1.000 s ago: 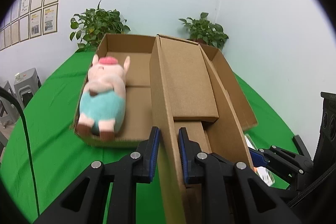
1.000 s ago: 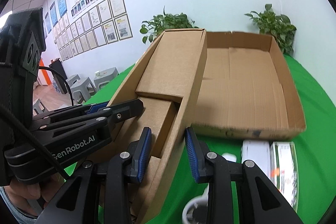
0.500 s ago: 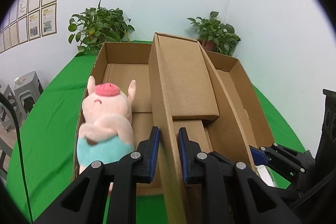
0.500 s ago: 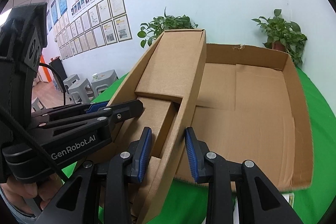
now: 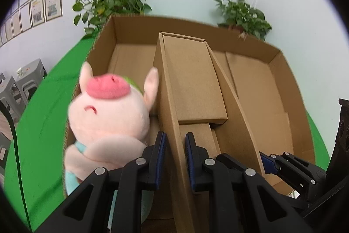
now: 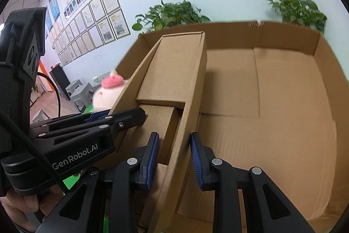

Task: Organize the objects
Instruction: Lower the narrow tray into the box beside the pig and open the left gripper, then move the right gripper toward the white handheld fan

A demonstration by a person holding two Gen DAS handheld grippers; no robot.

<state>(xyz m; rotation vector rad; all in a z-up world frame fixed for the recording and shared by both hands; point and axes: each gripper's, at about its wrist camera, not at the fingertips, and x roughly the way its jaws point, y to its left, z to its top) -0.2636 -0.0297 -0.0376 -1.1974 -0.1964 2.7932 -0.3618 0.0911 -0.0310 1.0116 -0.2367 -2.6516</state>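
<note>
1. Left wrist view: left hand-held gripper (image 5: 175, 145) has its blue-padded fingers (image 5: 161, 151) set on either side of the left wall of a narrow open cardboard box (image 5: 192, 88); the gap is slim, and the pads look pressed to the wall, though contact on the right pad is not certain.
2. Narrow box is tilted, far end raised, and lies over the inside of a large shallow cardboard tray (image 5: 281, 102).
3. Plush pig (image 5: 106, 121), pink with a red snout and light-blue clothing, sits at the tray's left wall, just beside the narrow box; one ear touches that box's side. Image of the pig is blurred.
4. Right hand-held gripper (image 5: 265, 162) enters from the lower right, with its blue pad against the narrow box's right wall.
5. Tray stands on a green-covered bench (image 5: 41, 123); two potted plants (image 5: 111, 1) are behind it at the wall.
6. Right wrist view: right hand-held gripper (image 6: 173, 154) straddles the right wall of the narrow box (image 6: 174, 71); jaws partly apart, with a visible gap on each side of the cardboard, so a firm grip cannot be confirmed.
7. Left hand-held gripper (image 6: 128, 118) is clamped on the box's opposite wall. Pig (image 6: 106, 91) is partly visible behind that wall. Tray floor (image 6: 283, 106) fills the right of the view.
</note>
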